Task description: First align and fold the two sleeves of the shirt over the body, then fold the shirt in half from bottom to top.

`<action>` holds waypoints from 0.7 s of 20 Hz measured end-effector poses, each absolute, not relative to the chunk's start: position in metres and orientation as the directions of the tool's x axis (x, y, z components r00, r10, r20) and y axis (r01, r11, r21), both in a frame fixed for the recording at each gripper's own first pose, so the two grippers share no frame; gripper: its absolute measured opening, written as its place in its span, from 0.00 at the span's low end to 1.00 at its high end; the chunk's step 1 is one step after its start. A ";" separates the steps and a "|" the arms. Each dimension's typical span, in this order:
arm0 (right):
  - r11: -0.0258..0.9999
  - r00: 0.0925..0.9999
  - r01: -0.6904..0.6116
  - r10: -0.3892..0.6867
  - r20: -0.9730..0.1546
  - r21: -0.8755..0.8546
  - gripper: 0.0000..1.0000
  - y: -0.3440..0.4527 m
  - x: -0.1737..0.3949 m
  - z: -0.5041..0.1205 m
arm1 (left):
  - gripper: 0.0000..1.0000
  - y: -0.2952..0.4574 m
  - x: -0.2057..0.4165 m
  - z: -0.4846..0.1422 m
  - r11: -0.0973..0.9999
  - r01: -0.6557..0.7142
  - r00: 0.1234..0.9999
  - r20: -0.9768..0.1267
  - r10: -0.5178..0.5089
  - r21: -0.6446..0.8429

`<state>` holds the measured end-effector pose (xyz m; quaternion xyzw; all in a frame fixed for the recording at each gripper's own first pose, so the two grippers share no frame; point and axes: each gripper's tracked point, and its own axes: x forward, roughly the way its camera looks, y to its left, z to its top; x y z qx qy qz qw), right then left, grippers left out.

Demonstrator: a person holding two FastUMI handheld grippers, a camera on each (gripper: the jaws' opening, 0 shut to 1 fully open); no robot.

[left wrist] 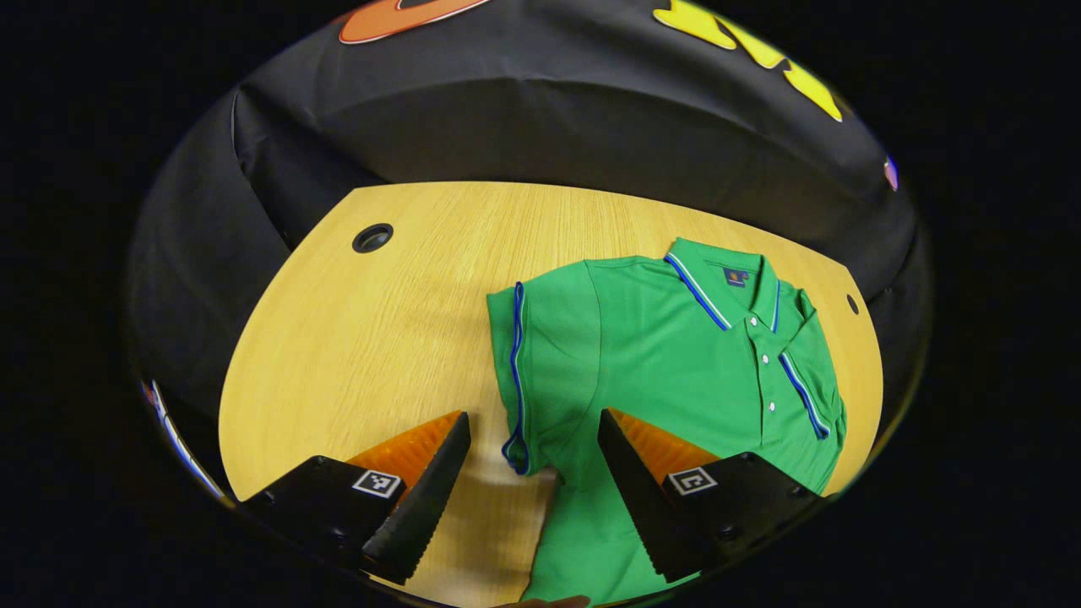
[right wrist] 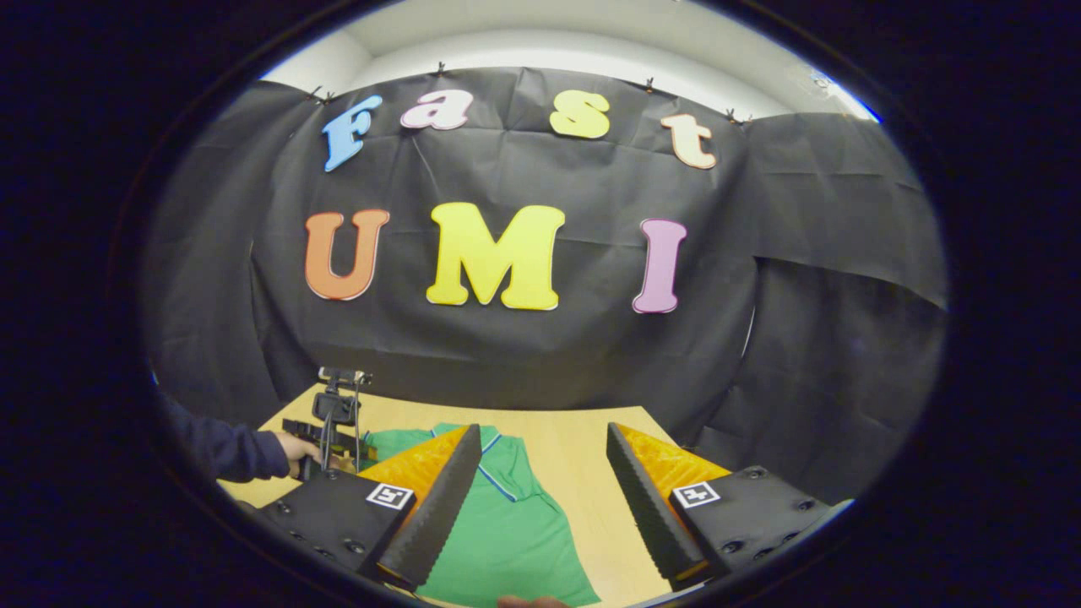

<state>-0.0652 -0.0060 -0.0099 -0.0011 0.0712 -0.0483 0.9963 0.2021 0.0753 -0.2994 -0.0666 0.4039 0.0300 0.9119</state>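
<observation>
— Left tongs [left wrist: 534, 460]: spread wide, empty, straddling the sleeve [left wrist: 528, 371] hem; shirt [left wrist: 676, 363] extends ahead-right on counter [left wrist: 355, 355].
— Right tongs [right wrist: 540, 473]: gaping, empty, raised; left nearer.

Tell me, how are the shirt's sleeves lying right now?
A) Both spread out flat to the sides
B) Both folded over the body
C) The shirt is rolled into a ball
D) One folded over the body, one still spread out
D: on the green shirt, the right-hand sleeve lies folded across the chest, while the left-hand sleeve is spread on the table.
</observation>
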 end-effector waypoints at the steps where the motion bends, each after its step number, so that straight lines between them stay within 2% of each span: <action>1: 0.996 0.982 0.089 -0.090 -0.163 -0.018 0.94 -0.002 -0.067 -0.016 | 0.98 0.079 0.208 -0.299 0.988 -0.119 0.673 -0.740 0.007 -0.099; 2: 0.996 0.979 0.083 -0.086 -0.186 -0.020 0.94 0.002 -0.068 -0.022 | 0.97 0.082 0.215 -0.298 0.988 -0.124 0.676 -0.737 0.015 -0.094; 4: 0.997 0.973 0.069 -0.071 -0.220 -0.020 0.95 0.011 -0.070 -0.031 | 0.87 0.091 0.225 -0.297 0.989 -0.129 0.676 -0.736 0.035 -0.071; 7: 0.998 0.970 0.052 -0.061 -0.235 -0.044 0.95 0.018 -0.072 -0.036 | 0.68 0.095 0.229 -0.304 0.991 -0.127 0.651 -0.758 0.047 -0.048; 9: 0.998 0.968 0.045 -0.054 -0.245 -0.042 0.94 0.023 -0.071 -0.038 | 0.63 0.093 0.230 -0.306 0.993 -0.107 0.639 -0.768 0.033 -0.046; 11: 0.998 0.965 0.046 -0.055 -0.258 -0.042 0.95 0.022 -0.068 -0.043 | 0.43 0.090 0.230 -0.310 0.993 -0.097 0.630 -0.776 0.012 -0.063; 14: 0.998 0.960 0.047 -0.056 -0.273 -0.040 0.95 0.023 -0.065 -0.047 | 0.26 0.084 0.226 -0.318 0.991 -0.096 0.607 -0.795 -0.014 -0.091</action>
